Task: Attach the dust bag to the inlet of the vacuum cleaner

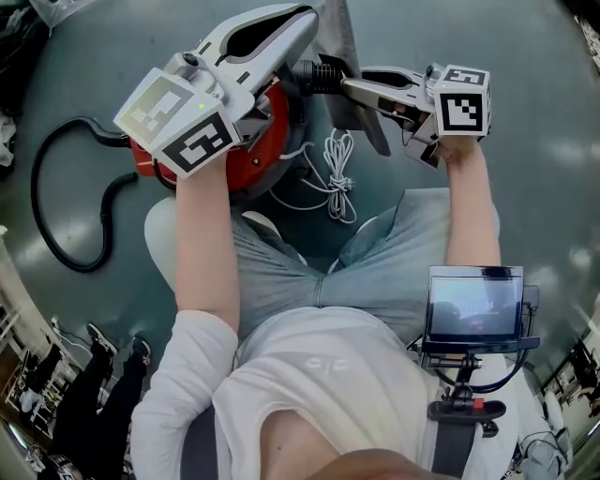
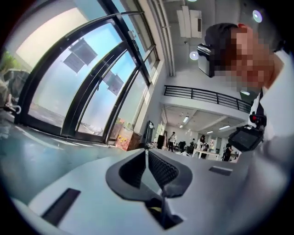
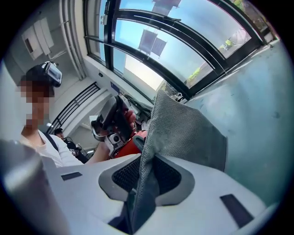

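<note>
The red vacuum cleaner (image 1: 270, 141) sits on the floor in front of my knees, with a black ribbed inlet (image 1: 323, 77) on its right side. My right gripper (image 1: 352, 87) points left at that inlet and is shut on the grey dust bag (image 1: 364, 120). In the right gripper view the bag's mesh fabric (image 3: 183, 128) runs between the pads and stands up beyond the right gripper (image 3: 151, 158). My left gripper (image 1: 302, 19) reaches over the vacuum's top, apart from the bag. Its jaws meet at the tips of the left gripper (image 2: 147, 152) with nothing between them.
A black hose (image 1: 37, 202) loops across the floor at the left. A coiled white cord (image 1: 334, 178) lies between my feet. A small monitor (image 1: 473, 305) hangs at my right side. The right gripper view shows the left gripper (image 3: 112, 121) and red housing (image 3: 128, 146).
</note>
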